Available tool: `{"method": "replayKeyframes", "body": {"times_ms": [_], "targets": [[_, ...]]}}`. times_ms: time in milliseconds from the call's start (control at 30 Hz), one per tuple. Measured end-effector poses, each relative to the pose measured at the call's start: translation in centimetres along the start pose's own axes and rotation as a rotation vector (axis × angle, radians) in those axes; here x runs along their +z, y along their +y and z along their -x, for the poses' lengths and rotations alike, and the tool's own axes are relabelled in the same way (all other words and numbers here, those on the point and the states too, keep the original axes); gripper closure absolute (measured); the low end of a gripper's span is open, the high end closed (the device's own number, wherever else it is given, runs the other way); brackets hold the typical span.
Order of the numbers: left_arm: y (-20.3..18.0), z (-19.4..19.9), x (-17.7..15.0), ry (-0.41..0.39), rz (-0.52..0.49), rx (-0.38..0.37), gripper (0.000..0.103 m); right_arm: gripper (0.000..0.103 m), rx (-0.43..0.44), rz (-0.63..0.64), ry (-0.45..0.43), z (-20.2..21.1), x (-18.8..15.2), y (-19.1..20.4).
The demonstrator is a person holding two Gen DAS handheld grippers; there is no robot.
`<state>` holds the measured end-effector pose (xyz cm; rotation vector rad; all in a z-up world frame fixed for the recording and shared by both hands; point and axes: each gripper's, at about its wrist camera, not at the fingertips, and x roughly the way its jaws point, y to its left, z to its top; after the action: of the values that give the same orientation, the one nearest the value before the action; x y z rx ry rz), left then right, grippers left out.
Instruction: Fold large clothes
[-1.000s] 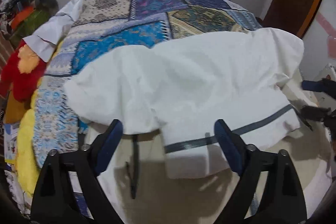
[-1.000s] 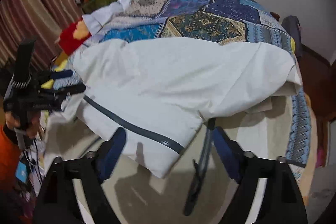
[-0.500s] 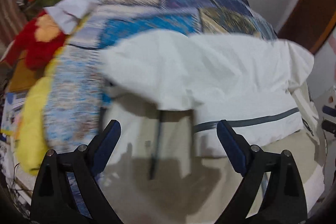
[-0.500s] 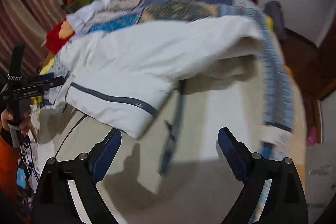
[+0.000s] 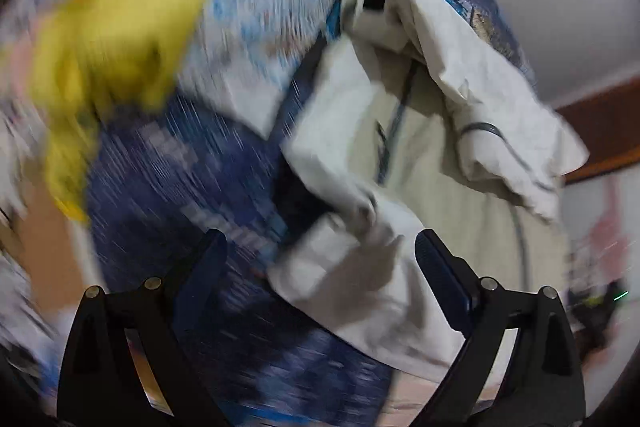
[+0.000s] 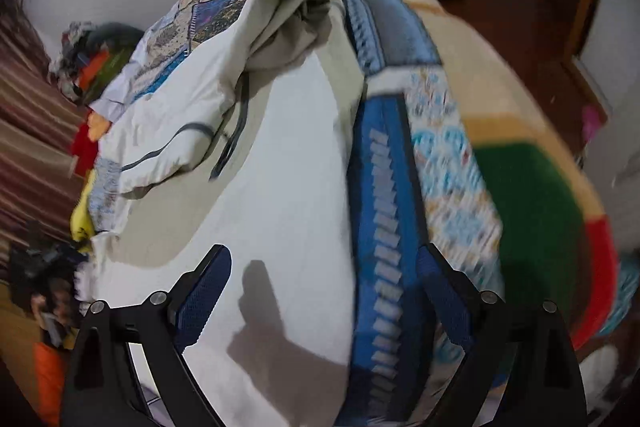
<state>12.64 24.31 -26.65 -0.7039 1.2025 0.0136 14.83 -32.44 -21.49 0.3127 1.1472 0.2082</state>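
A large cream garment (image 5: 424, 163) with thin dark piping lies on the bed, its upper half folded down over itself. In the left wrist view its near left corner (image 5: 344, 267) lies between the open jaws of my left gripper (image 5: 320, 259), which holds nothing. In the right wrist view the garment (image 6: 280, 155) spreads ahead and to the left. My right gripper (image 6: 324, 275) is open and empty over the garment's right edge, where it meets the blue patterned bedspread (image 6: 384, 219).
The patchwork bedspread (image 5: 192, 195) covers the bed, with yellow fabric (image 5: 108, 27) at its left side. A clothes pile (image 6: 92, 55) sits far left by striped curtains (image 6: 28, 131). A green and red blanket (image 6: 532, 211) lies right. A dark wooden door (image 6: 560, 7) stands behind.
Both grippers have swung outward and lower: the left to the garment's left corner, the right to its right edge. The views are motion-blurred. The garment's fold has not changed.
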Motion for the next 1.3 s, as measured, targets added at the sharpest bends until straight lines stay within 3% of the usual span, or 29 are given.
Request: {"method": "replayKeyframes", "body": {"times_ms": [100,200,333,400,467,500,567,633,733,1000,1133,1300], "targets": [[-0.4,-1.3,-1.2,0.037,0.021,-0.068,0.007,0.015,-0.007,0.039,-0.026,0.3,-1.2,0.7],[-1.7,-2.8,-1.8,0.043,-0.042,0.01,0.007,0.029,0.031,0.07,-0.013,0.4,-1.9,1.4],[-2.6,-4.8,-1.8,0.063,-0.086,0.046,0.009,0.043,0.048,0.094,-0.015,0.2,-2.5,2.3],[-3.6,-5.6,-2.0,0.07,-0.11,0.044,0.021,0.057,0.061,0.09,-0.021,-0.1,-2.4,2.5],[-5.1,-6.3,-2.0,0.077,-0.157,0.062,0.042,0.071,0.108,0.083,-0.026,-0.4,-2.2,2.8],[-5.9,-6.5,-2.1,0.075,-0.185,0.075,0.047,0.075,0.125,0.084,-0.027,-0.6,-2.0,3.0],[-7.9,-6.4,-2.3,0.06,-0.246,0.095,0.078,0.087,0.148,0.092,-0.028,-1.1,-1.5,3.5],[-9.8,-5.6,-2.4,0.034,-0.299,0.111,0.083,0.092,0.171,0.097,-0.024,-1.7,-0.9,4.0],[-12.7,-3.3,-2.0,-0.048,-0.367,0.111,0.085,0.094,0.198,0.134,-0.028,-2.0,0.3,5.5],[-19.4,3.6,3.0,-0.267,-0.412,-0.009,0.087,0.095,0.254,0.256,-0.164,-0.4,5.5,10.0],[-20.0,5.3,6.6,-0.302,-0.368,-0.056,0.089,0.096,0.234,0.272,-0.251,0.3,9.7,11.1],[-19.5,4.1,13.0,-0.334,-0.26,-0.019,0.09,0.097,0.178,0.244,-0.339,-0.3,16.7,11.4]]}}
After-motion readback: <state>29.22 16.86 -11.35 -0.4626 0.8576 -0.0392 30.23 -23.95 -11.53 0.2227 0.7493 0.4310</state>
